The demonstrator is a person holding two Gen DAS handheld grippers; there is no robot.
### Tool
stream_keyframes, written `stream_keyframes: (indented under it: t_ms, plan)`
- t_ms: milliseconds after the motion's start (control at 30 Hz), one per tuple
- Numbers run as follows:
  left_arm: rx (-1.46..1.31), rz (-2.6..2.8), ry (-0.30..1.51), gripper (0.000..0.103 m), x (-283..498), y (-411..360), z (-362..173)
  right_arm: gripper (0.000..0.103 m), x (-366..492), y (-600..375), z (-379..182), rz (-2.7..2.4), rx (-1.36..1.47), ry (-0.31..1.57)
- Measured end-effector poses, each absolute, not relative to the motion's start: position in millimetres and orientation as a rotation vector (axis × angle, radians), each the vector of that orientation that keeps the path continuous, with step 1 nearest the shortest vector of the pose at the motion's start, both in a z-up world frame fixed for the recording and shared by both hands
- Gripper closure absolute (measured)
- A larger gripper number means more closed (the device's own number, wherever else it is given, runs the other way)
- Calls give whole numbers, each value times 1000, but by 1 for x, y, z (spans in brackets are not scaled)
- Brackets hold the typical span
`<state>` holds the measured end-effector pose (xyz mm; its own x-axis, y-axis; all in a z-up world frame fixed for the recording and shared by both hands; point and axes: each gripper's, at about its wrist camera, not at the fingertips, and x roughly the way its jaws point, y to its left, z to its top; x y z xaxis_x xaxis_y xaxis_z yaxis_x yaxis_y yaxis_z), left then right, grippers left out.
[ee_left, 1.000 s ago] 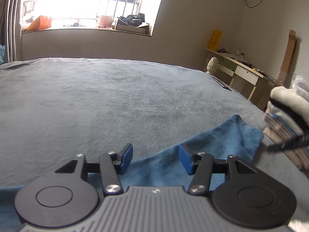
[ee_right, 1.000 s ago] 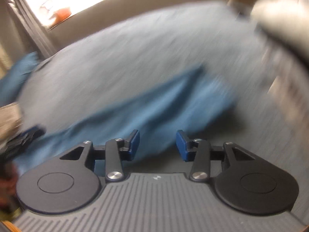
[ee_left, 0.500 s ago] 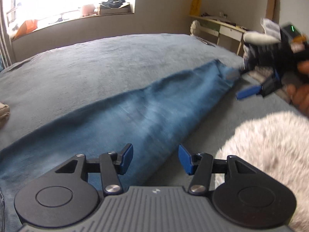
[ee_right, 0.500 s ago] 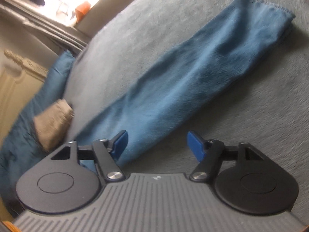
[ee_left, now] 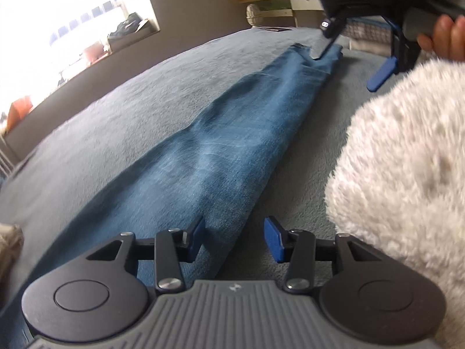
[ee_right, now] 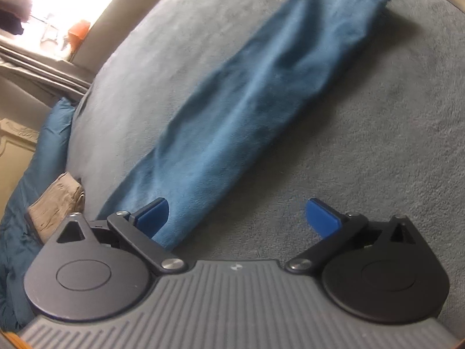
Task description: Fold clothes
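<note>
Blue jeans (ee_left: 232,133), folded lengthwise into one long strip, lie flat on the grey bedspread (ee_left: 116,122). My left gripper (ee_left: 234,237) hovers low over their near part. Its jaws are closing, the strip's right edge runs between them, and the pads do not press it. My right gripper (ee_left: 348,64), held in a hand (ee_left: 441,32), hangs over the far hem. In the right wrist view the jeans (ee_right: 261,87) run away from my right gripper (ee_right: 238,218). Its jaws are opening wide, with the cloth's edge by the left finger (ee_right: 154,218) and nothing gripped.
A fluffy white sleeve (ee_left: 407,174) fills the right of the left wrist view. A folded tan garment (ee_right: 55,203) and a blue quilt (ee_right: 35,160) lie at the bed's left edge. A stack of folded clothes (ee_left: 363,29) and a desk (ee_left: 279,0) stand beyond the far hem.
My left gripper has rolled and slid along the jeans, its jaws a little narrower. The right gripper's jaws have spread wide, and it has settled over one end of the strip.
</note>
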<state>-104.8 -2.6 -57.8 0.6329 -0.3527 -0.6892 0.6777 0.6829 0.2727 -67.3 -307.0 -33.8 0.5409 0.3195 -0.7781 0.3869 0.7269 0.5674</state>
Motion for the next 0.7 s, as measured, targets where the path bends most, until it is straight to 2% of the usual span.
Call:
stream_keyframes:
  t_ms: [133, 267, 533, 700]
  plan:
    - [569, -627, 623, 79, -102, -2, -60, 1, -64, -304, -38, -59, 782, 1047]
    - [535, -645, 629, 89, -93, 3, -58, 1, -60, -298, -38, -56, 730, 1057]
    - [205, -704, 771, 93, -59, 34, -49, 1, -55, -283, -32, -21, 514, 1108]
    - [-29, -709, 894, 95, -34, 54, -53, 1, -62, -276, -23, 35, 409, 1030]
